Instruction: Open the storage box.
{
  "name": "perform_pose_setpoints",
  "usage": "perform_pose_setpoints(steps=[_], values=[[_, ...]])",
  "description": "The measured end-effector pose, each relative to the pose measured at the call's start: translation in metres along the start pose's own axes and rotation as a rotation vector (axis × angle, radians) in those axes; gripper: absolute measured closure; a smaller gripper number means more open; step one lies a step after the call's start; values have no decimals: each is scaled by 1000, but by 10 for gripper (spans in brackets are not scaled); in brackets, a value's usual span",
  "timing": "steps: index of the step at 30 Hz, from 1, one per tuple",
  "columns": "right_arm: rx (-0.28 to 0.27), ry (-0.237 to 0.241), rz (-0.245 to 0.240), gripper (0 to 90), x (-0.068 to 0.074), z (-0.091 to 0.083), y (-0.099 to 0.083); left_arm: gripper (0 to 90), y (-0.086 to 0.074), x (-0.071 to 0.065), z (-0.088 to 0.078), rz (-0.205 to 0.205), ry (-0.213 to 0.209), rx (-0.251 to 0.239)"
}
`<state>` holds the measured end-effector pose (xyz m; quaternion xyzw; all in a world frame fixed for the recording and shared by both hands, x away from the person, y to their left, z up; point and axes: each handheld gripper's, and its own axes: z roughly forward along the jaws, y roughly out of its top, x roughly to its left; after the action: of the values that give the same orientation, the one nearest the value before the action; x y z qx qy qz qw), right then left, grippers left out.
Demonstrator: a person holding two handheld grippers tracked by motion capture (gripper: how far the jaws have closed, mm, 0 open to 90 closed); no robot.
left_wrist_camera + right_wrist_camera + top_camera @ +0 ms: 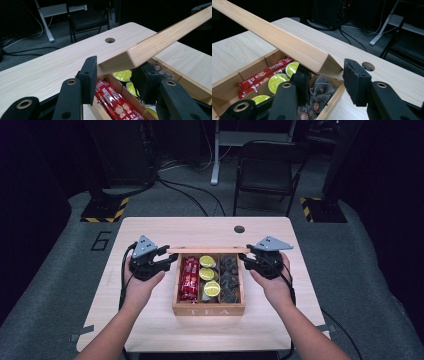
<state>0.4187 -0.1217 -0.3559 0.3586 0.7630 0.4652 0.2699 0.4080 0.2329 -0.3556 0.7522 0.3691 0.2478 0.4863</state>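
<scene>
lid job, about halfway | my left gripper [167,260] and right gripper [248,260] each pinch an end of the flat pale wood lid [207,250], jaws partly closed | lid's tilted up over the wooden tea box [208,310] on the worktop [150,320] | sachets showing, still gotta swing it clear

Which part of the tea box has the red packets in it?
The left compartment of the tea box. It holds red stick packets, while the middle compartment has round green-lidded pods and the right compartment dark tea bags.
</scene>
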Motion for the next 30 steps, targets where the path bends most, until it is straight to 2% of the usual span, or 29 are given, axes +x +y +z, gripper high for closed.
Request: perform_pose_setpoints(steps=[5,13,15,16,20,30], values=[[2,-4,-15,577,-2,2,4,554,0,3,7,0,8,-2],[-11,-2,13,575,-5,5,7,561,-2,8,18,-19,33,-3],[-12,-1,17,574,-6,5,8,572,-2,8,19,-12,35,-11],[-14,0,19,575,-7,6,8,585,-1,7,20,5,40,-9],[-18,-5,22,580,-9,8,11,603,2,7,22,12,64,-16],[-6,-5,39,578,-17,20,15,611,12,14,26,6,48,2]])
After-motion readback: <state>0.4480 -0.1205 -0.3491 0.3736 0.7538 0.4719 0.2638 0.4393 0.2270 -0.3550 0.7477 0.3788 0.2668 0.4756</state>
